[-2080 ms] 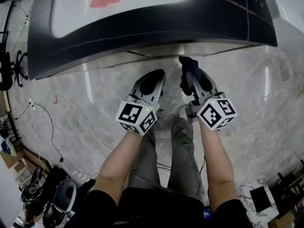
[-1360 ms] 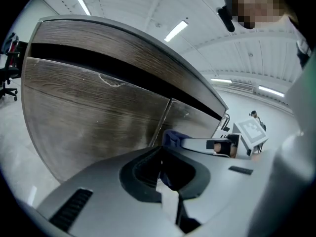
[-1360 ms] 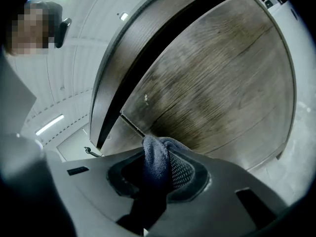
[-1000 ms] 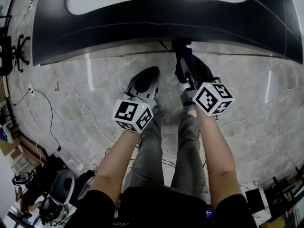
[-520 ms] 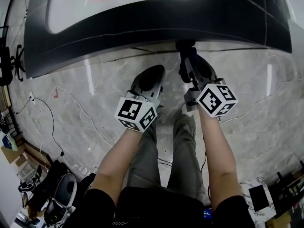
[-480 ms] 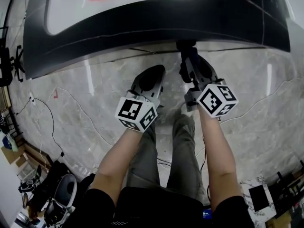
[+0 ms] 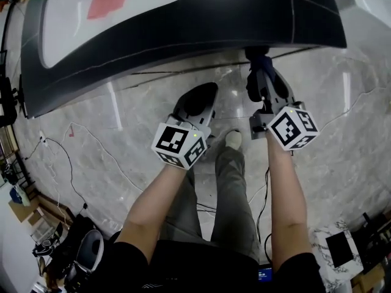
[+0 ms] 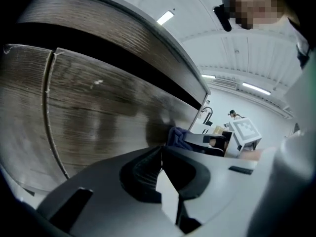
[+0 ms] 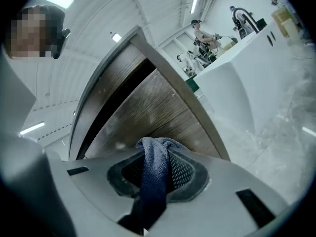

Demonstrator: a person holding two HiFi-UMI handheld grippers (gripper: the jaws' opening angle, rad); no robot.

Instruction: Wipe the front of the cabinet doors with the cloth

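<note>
Jaws on your left gripper (image 8: 161,154) sit pressed together, empty, idle beside the cabinet doors (image 8: 98,107). Your right gripper (image 9: 157,154) pinches the cloth (image 9: 152,184) at the door front and sits further right than half a second ago. The wipe looks mid-stroke, with more door probably remaining rightward.

Right gripper (image 7: 264,78) and the cloth (image 7: 261,61) in its fingers have slid toward 3 o'clock along the foot of the cabinet (image 9: 153,107). The gap to the left gripper (image 7: 203,93) is wider. A socked foot (image 7: 233,139) has stepped forward and now shows between the two grippers, lower down toward 6 o'clock.
</note>
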